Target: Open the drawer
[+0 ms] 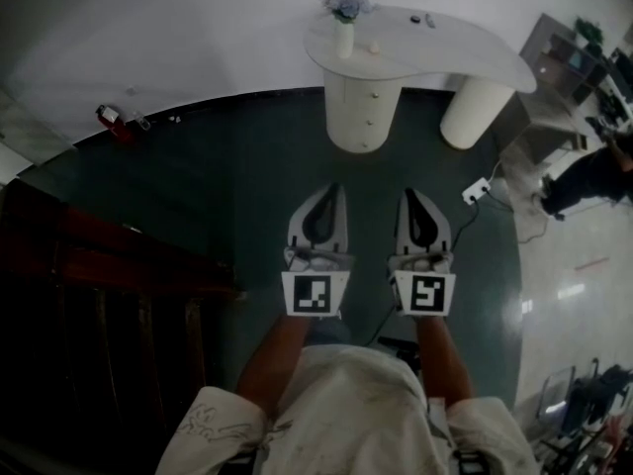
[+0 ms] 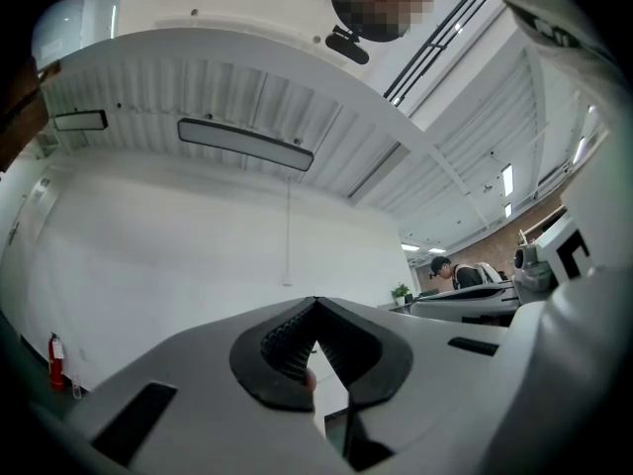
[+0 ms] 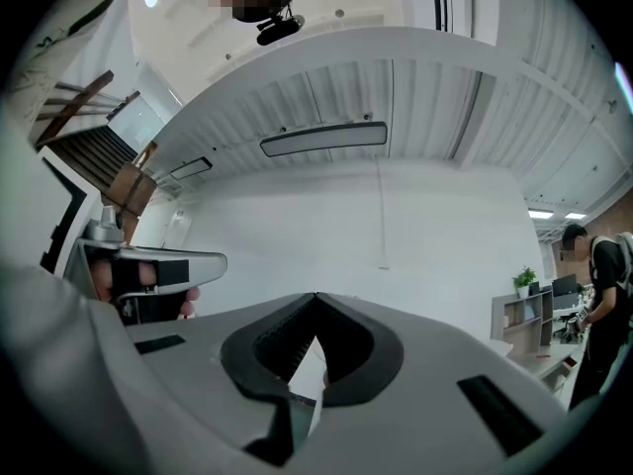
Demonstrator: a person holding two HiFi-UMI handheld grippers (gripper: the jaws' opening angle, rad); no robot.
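A white desk [image 1: 465, 52] stands by the far wall. Its round pedestal [image 1: 362, 117] carries a column of drawers with small knobs. I hold both grippers side by side over the dark floor, pointing at the pedestal and well short of it. The left gripper [image 1: 334, 188] has its tips together with nothing in them, as its own view [image 2: 316, 301] also shows. The right gripper [image 1: 410, 192] is shut and empty too [image 3: 316, 295]. In each gripper view a white sliver of the pedestal shows through the hole behind the tips.
A vase of flowers [image 1: 344, 28] stands on the desk above the pedestal. The desk's second round leg [image 1: 473, 112] is to the right. A power strip with a cord [image 1: 476, 190] lies on the floor. Dark wooden stairs [image 1: 99, 265] fill the left. A person [image 1: 593, 171] stands far right.
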